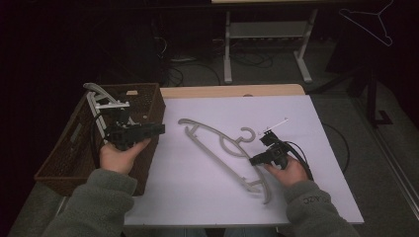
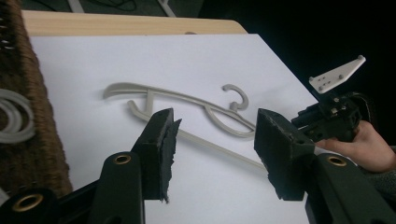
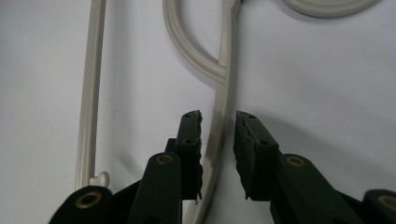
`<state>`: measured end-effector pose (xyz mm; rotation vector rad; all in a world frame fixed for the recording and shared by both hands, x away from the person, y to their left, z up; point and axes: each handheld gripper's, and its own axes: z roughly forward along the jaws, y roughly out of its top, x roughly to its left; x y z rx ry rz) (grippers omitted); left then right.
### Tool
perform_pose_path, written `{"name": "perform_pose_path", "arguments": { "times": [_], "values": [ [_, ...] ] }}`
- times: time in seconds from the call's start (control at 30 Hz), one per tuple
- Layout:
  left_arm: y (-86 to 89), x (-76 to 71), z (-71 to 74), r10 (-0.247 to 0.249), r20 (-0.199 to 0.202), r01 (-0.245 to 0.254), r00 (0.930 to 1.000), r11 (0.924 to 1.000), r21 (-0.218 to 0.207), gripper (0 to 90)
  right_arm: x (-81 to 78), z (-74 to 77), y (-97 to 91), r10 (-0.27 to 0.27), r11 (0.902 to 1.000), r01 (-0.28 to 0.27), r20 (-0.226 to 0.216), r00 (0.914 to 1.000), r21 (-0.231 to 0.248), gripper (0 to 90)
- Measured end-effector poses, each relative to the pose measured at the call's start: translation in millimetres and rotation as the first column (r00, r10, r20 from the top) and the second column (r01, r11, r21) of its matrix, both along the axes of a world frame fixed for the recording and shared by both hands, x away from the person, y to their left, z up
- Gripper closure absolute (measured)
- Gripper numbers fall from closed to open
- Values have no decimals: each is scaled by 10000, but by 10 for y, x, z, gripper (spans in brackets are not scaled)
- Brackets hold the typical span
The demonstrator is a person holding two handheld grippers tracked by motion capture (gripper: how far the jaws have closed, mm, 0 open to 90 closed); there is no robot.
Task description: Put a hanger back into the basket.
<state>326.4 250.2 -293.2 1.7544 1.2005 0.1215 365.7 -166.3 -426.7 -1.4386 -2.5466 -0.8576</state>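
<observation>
The hanger point(image 1: 225, 148) is a grey plastic coat hanger lying flat on the white sheet point(image 1: 197, 197) that covers the table, with its hook point(image 1: 245, 134) pointing away from the person. In the right gripper view its curved shoulder arm point(image 3: 223, 107) runs straight up between the two black jaws of the right gripper point(image 3: 218, 135). The jaws stand narrowly apart around that arm. The arm lies against the left pad, and a thin gap remains on the other side, so the pads straddle the arm without pinching it. The straight lower bar point(image 3: 91, 93) lies well to the left of the fingers.

Handling judgement: the hanger looks light and stiff, with a smooth, rounded section that may slip or roll between the pads. The thin arm offers little bearing surface. Take hold on the shoulder arm close to the inner loop point(image 3: 196, 56), where two members join and the grip is less likely to twist. Because the grip point is off centre, expect the far end to droop on lifting.

The left gripper point(image 2: 215, 135) hangs above the sheet with its jaws spread wide and nothing between them; the hanger lies beyond its fingertips. Beside the left hand stands a brown woven basket point(image 1: 148, 98), which holds more hangers point(image 1: 101, 98) of pale plastic.
</observation>
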Motion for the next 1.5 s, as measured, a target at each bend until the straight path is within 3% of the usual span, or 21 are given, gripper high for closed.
{"name": "perform_pose_path", "arguments": {
  "times": [0.1,0.2,0.27,0.57,0.9,1.0,1.23,1.27,1.5],
  "values": [
    [-63,-6,-44,-136,-89,135,9999,9999,-22,470,0,-34,36,99,9996,-104,-188,9998,-263,730],
    [-137,-11,-109,-275,-157,273,9995,9996,-82,464,-25,-36,68,-55,9985,52,-57,10000,-543,780],
    [-203,-16,-171,-375,-248,372,9990,9993,-105,455,-17,-37,55,-756,9967,740,-524,9958,-319,804],
    [-567,-52,-549,-1022,-883,1006,9908,9947,-232,447,-54,-36,39,-1161,9932,1152,-541,9918,-189,815],
    [-841,-23,-925,-1358,-1770,1320,9748,9907,-332,440,-101,29,-110,-1510,9823,1568,-616,9866,1024,823],
    [-884,-19,-993,-1436,-1935,1401,9705,9896,-314,436,-108,43,-119,-1424,9836,1470,-503,9885,1041,823],
    [-1009,6,-1208,-1527,-2515,1462,9557,9883,-445,432,-149,104,-153,-1442,9750,1535,-682,9872,1604,826],
    [-1032,7,-1229,-1390,-2538,1305,9572,9902,-498,432,-154,116,-176,-1480,9698,1579,-663,9868,1858,826],
    [-1059,44,-1297,-1263,-2727,1103,9538,9912,-732,432,-195,156,-213,-1634,9606,1737,-645,9844,2169,826]
  ]
}}
